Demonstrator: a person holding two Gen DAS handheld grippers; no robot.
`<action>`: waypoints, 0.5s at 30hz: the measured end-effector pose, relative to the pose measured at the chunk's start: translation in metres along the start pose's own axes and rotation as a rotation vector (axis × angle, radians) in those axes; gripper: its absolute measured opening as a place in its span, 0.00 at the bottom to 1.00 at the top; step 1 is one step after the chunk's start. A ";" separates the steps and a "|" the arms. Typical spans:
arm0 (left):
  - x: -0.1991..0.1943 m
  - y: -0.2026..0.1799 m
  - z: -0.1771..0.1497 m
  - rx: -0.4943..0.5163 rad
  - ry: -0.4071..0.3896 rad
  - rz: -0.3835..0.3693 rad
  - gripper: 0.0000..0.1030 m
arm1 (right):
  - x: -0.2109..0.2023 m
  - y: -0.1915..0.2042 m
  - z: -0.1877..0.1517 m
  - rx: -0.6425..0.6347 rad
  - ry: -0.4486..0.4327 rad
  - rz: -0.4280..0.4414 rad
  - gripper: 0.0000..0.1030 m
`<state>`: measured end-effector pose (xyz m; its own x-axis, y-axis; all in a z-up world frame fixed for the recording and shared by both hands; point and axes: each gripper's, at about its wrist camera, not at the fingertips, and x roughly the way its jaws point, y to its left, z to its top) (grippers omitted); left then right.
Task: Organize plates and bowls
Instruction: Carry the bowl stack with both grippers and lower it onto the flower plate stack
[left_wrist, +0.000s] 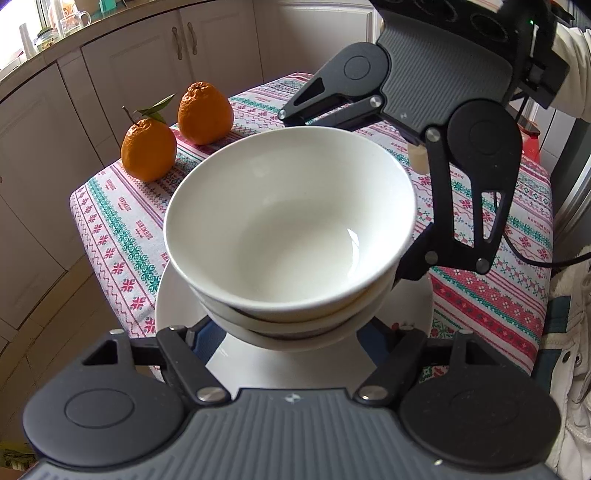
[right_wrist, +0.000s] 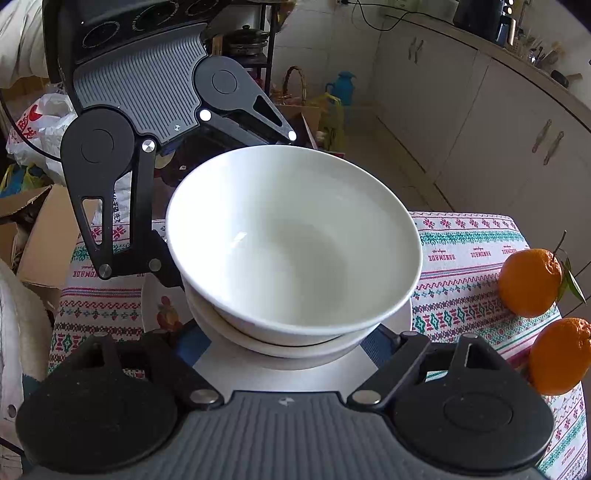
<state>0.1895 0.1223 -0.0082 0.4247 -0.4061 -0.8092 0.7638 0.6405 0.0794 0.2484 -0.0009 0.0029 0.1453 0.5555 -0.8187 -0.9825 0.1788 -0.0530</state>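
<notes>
1. Two nested white bowls (left_wrist: 291, 229) are sitting, slightly tilted, on a white plate (left_wrist: 173, 317) atop the patterned tablecloth (left_wrist: 110, 221).
2. The left gripper (left_wrist: 291, 332) and right gripper (right_wrist: 295, 339) are flanking the stack from opposite sides, jaws apart around the lower bowl; whether the pads are pressing cannot be told.
3. Two oranges (left_wrist: 149, 149) are lying near the table edge.

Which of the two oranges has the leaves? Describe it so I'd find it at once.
Start at the table with the patterned cloth, where stacked white bowls sit on a white plate. Beyond the bowls, by the cloth's edge, two oranges stand close together. The leafy orange is the one nearer the bowls, with a stem and green leaves on top; the other orange has none.
</notes>
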 end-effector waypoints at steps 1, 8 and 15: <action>0.000 0.000 0.000 -0.004 -0.001 -0.003 0.75 | 0.000 0.000 0.000 0.002 0.001 0.001 0.86; 0.000 0.001 -0.002 -0.008 -0.014 0.003 0.77 | 0.001 -0.002 0.001 0.041 0.007 0.010 0.86; -0.002 -0.004 -0.007 -0.024 -0.040 0.055 0.81 | 0.002 0.001 -0.001 0.073 0.002 -0.010 0.87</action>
<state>0.1823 0.1254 -0.0113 0.4850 -0.3951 -0.7802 0.7270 0.6781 0.1085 0.2480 -0.0005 0.0010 0.1551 0.5520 -0.8193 -0.9697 0.2434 -0.0196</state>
